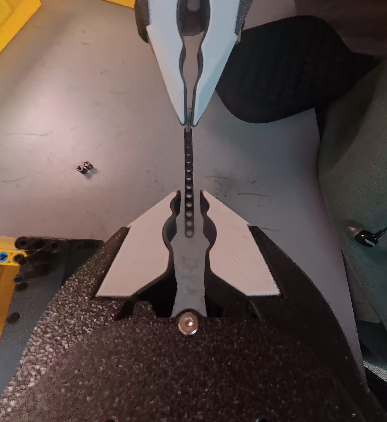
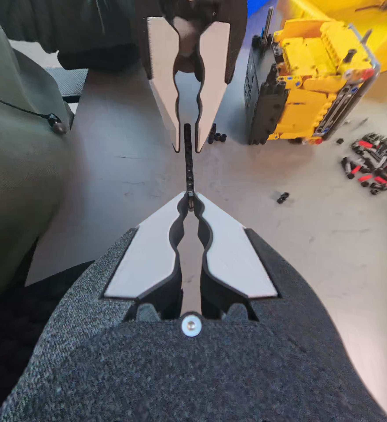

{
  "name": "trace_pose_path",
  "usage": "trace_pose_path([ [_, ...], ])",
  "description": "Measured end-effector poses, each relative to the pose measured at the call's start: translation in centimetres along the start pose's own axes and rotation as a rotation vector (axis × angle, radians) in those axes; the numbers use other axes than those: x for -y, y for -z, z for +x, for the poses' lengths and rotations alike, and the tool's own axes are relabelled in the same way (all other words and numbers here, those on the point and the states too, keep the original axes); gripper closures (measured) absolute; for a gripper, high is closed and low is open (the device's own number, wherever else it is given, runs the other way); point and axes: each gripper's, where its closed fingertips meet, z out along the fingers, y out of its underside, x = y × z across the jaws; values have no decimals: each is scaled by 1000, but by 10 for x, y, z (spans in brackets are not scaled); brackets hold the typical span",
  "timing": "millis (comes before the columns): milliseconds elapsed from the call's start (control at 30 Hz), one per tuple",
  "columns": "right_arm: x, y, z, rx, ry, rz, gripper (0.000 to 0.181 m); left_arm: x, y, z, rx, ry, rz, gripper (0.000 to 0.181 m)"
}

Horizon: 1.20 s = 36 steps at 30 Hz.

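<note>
The right gripper (image 2: 189, 198) is pinching one end of a black perforated beam (image 1: 188, 182) above the grey tabletop (image 1: 73, 114), while the left gripper (image 1: 189, 194) is straddling its other end, jaws parted, untouching.

I see a long, thin black beam (image 1: 188, 182) w/ a row of round holes, held level above the grey table. R gripper (image 2: 190, 198) is pinched on one end; the other end sits btwn the parted fingers of L gripper (image 1: 189, 194), not gripped.
</note>
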Motion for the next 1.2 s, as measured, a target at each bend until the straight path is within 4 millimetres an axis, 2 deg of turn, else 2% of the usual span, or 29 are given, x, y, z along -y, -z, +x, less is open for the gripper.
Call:
trace_pose_path([
  [100, -12, -12, 0, 43, -52, -61, 178, -6, -10, 5, 16, -50, -43, 164],
  [233, -24, -23, -2, 103, -69, -122, 178, -14, -21, 0, 75, -95, -99, 167],
  [467, -24, -25, 2, 140, -40, -134, 177, -23, -30, -6, 115, -105, -144, 174],
  [600, -13, -15, 4, 157, -23, -101, 162, -22, -31, -6, 112, -97, -147, 174],
  [700, 2, -2, 28, 84, -92, -43, 162, -23, -31, -6, 105, -80, -144, 174],
  [833, -6, -3, 71, -98, -137, -117, 163, -23, -30, -6, 105, -70, -154, 174],
  [1000, -24, -29, 94, -148, -163, -199, 162, -25, -29, -6, 102, -51, -152, 174],
  [1200, -32, -42, 107, -158, -211, -231, 164, -26, -28, -6, 101, -41, -143, 174],
])
